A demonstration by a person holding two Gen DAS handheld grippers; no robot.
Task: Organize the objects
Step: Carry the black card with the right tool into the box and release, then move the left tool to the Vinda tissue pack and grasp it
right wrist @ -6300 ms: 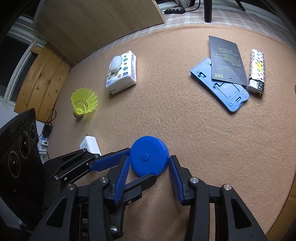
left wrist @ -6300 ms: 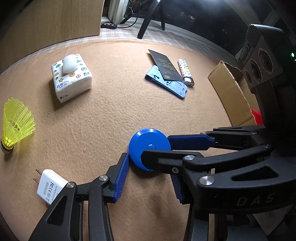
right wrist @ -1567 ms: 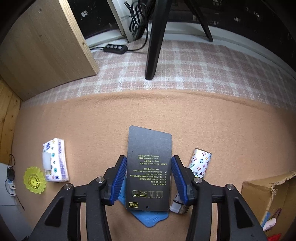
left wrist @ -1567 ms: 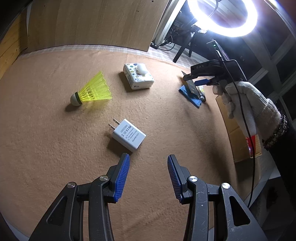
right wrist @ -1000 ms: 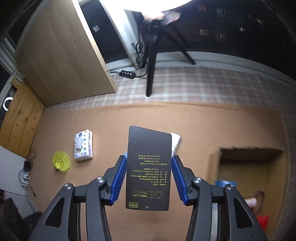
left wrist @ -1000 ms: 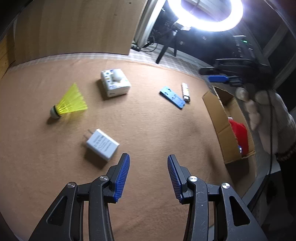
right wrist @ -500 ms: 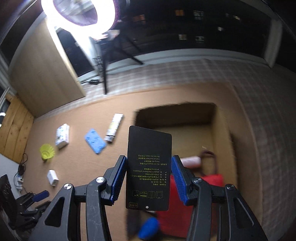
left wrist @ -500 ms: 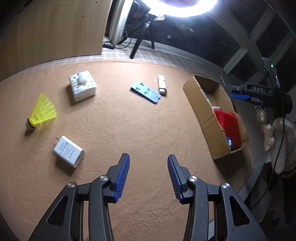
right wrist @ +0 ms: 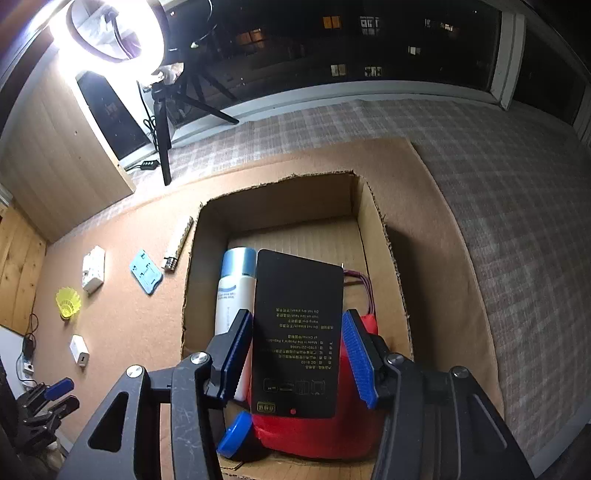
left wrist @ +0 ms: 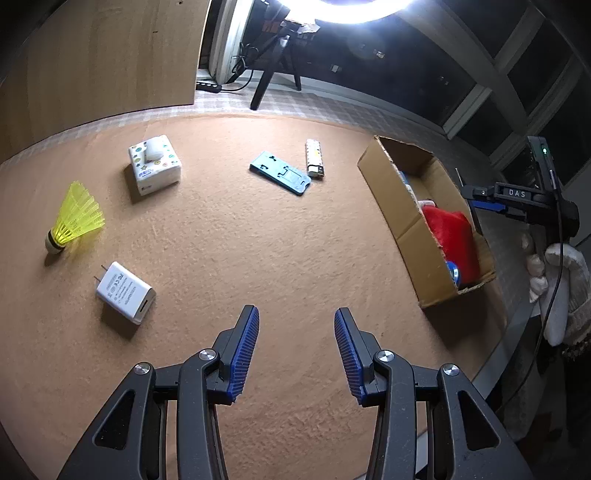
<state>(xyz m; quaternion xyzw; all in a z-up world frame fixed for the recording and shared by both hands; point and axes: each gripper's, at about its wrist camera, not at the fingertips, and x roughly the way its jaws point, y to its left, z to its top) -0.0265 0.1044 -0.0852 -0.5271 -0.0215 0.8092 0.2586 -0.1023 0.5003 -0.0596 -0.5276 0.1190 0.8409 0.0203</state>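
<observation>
My right gripper hangs over the open cardboard box. The black card sits between its blue pads; the jaws look slightly spread, with a gap at the right pad. In the box lie a white bottle, a red item and a blue disc. My left gripper is open and empty above the brown mat. The box also shows in the left wrist view, with the right gripper beyond it.
On the mat lie a white charger, a yellow shuttlecock, a tissue pack, a blue card holder and a lighter. A ring light on a tripod stands behind.
My right gripper has carried the black card further over the box and lower, and its jaws seem to have widened. My left gripper has pulled back a little and stays open.
</observation>
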